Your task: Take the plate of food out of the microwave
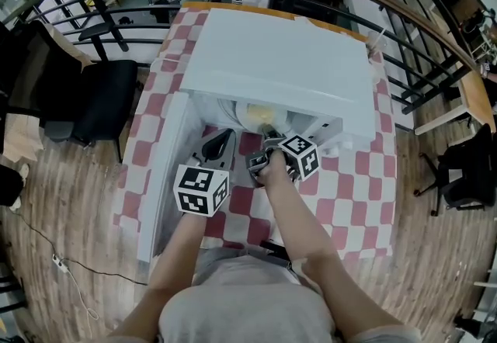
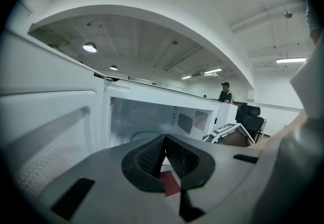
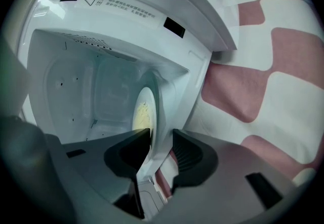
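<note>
One microwave [image 1: 287, 62] stands on the checkered bench [image 1: 357, 186], its single door [image 1: 167, 171] swung open to the left. One plate [image 3: 156, 116] of yellow food [image 3: 142, 112] lies inside, at the front edge of the cavity. There are two grippers. The right gripper [image 3: 162, 142] is clamped on the plate's near rim. The left gripper [image 2: 164, 154], jaws together and empty, hangs just beside the door. Bare bench lies in front of the opening and to its right.

The roof of the microwave [image 1: 287, 62] hides most of the plate [image 1: 242, 112] in the head view (1 yellow sliver shows), its warning label [image 3: 121, 7] too small to read.
</note>
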Action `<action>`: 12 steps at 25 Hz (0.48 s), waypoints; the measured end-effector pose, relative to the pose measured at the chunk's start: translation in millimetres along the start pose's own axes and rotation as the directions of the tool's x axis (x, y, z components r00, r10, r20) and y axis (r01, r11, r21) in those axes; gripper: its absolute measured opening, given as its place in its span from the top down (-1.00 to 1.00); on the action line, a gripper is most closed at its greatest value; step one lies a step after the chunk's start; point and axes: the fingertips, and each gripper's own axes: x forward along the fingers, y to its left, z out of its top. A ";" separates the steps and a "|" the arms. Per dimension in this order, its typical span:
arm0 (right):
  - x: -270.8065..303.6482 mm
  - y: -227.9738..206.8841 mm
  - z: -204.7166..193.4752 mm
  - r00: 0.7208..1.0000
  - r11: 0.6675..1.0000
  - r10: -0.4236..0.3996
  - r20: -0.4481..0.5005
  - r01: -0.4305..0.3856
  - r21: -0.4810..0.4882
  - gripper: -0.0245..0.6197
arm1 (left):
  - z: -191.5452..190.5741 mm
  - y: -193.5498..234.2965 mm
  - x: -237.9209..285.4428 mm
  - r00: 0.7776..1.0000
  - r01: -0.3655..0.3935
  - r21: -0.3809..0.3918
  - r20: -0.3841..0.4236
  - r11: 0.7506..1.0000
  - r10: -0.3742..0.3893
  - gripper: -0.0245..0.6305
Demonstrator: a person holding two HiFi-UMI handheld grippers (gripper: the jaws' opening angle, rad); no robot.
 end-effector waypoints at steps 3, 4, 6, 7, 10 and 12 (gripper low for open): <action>-0.3 2.1 0.1 1.000 1.000 0.012 -0.004 -0.012 0.008 0.47 | 0.7 0.6 -1.6 1.000 -0.002 -0.002 0.003 1.000 0.002 0.92; -0.9 2.1 0.2 1.000 1.000 0.016 -0.006 -0.015 0.010 0.48 | 0.5 0.5 -2.1 1.000 -0.003 -0.004 0.003 1.000 0.003 0.92; -2.3 1.4 0.2 1.000 1.000 0.021 -0.009 -0.021 0.014 0.49 | -0.6 -0.2 -3.1 1.000 -0.003 -0.007 0.003 1.000 0.003 0.92; -2.7 1.4 -0.1 1.000 1.000 0.024 -0.011 -0.024 0.019 0.50 | -0.6 -0.3 -3.7 1.000 -0.002 -0.008 0.004 1.000 0.002 0.92; -3.3 2.5 -0.7 0.999 0.999 0.035 -0.018 -0.034 0.034 0.51 | -0.1 -0.6 -5.7 1.000 -0.002 -0.007 0.006 1.000 0.002 0.92; -3.8 2.3 -0.4 0.999 0.998 0.042 -0.021 -0.041 0.043 0.53 | -0.6 -1.5 -6.0 1.000 -0.001 -0.007 0.008 1.000 0.002 0.92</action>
